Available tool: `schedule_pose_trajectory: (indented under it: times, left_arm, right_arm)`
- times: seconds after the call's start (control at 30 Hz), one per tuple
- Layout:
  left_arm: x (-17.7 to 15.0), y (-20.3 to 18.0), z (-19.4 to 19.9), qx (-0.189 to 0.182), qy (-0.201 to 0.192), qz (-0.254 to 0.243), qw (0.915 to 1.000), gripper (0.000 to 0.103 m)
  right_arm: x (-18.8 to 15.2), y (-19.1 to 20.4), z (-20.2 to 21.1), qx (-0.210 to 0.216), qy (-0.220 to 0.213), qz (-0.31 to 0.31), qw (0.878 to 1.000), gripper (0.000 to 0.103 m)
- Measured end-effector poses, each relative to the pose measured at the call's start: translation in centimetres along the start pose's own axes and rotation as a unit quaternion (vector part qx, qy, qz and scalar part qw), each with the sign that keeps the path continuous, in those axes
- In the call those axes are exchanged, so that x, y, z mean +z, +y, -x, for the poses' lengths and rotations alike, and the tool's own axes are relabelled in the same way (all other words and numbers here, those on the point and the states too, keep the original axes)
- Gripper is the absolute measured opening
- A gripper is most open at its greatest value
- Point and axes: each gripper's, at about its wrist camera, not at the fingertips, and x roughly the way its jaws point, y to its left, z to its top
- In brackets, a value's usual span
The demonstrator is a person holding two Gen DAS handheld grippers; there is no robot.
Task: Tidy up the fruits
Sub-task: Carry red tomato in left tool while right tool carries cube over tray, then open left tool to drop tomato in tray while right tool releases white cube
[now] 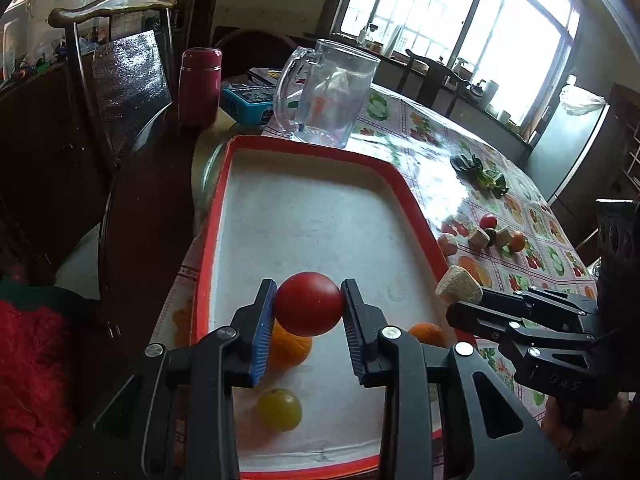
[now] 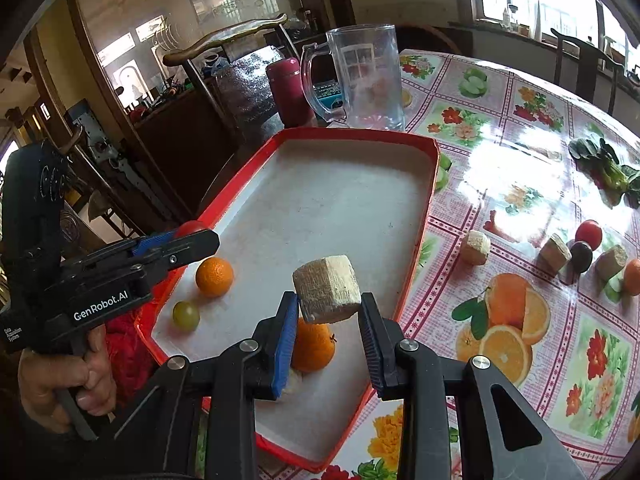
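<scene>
My left gripper [image 1: 309, 305] is shut on a red tomato [image 1: 309, 304] and holds it above the near end of the red-rimmed white tray [image 1: 312, 216]. My right gripper [image 2: 329, 312] is shut on a tan fibrous chunk [image 2: 327, 289] above the tray [image 2: 340, 184]. In the tray lie two oranges [image 2: 214, 277] [image 2: 313, 346] and a green-yellow grape-like fruit [image 2: 186, 315]. The right gripper with its chunk [image 1: 459, 289] also shows in the left wrist view. The left gripper [image 2: 192, 236] shows at the tray's left rim in the right wrist view.
On the floral tablecloth to the right lie more tan chunks [image 2: 475, 247], a red tomato [image 2: 589, 234], a dark fruit [image 2: 581, 256], an orange [image 2: 633, 277] and leafy greens [image 2: 604, 170]. A glass mug [image 2: 362, 80], a maroon flask [image 2: 287, 92] and a chair [image 1: 120, 80] stand beyond the tray.
</scene>
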Motion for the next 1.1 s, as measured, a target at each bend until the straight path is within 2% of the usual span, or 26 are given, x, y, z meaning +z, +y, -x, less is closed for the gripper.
schedule_pose_trajectory:
  times: [0.27,0.6,0.9,0.97,1.1]
  left_arm:
    - [0.8,1.2,-2.4,0.018,0.026,0.006,0.9995,0.03]
    - [0.5,0.9,-4.7,0.036,0.066,0.002,0.9972,0.03]
    - [0.4,0.4,-3.7,0.038,0.058,0.005,0.9975,0.033]
    - [0.4,0.1,-3.2,0.035,0.052,0.006,0.998,0.037]
    - [0.6,-0.9,-2.2,0.026,0.039,0.004,0.9989,0.037]
  right_arm:
    - [0.9,0.1,-2.5,0.006,0.017,0.006,1.0,0.031]
    - [0.9,0.0,-5.0,0.015,0.046,0.013,0.999,0.033]
    - [0.5,-0.6,-2.5,0.021,0.027,0.001,0.999,0.035]
    - [0.3,-1.0,-1.7,0.02,0.021,-0.004,1.0,0.035]
    - [-0.2,-2.0,0.2,0.017,0.009,-0.014,1.0,0.035]
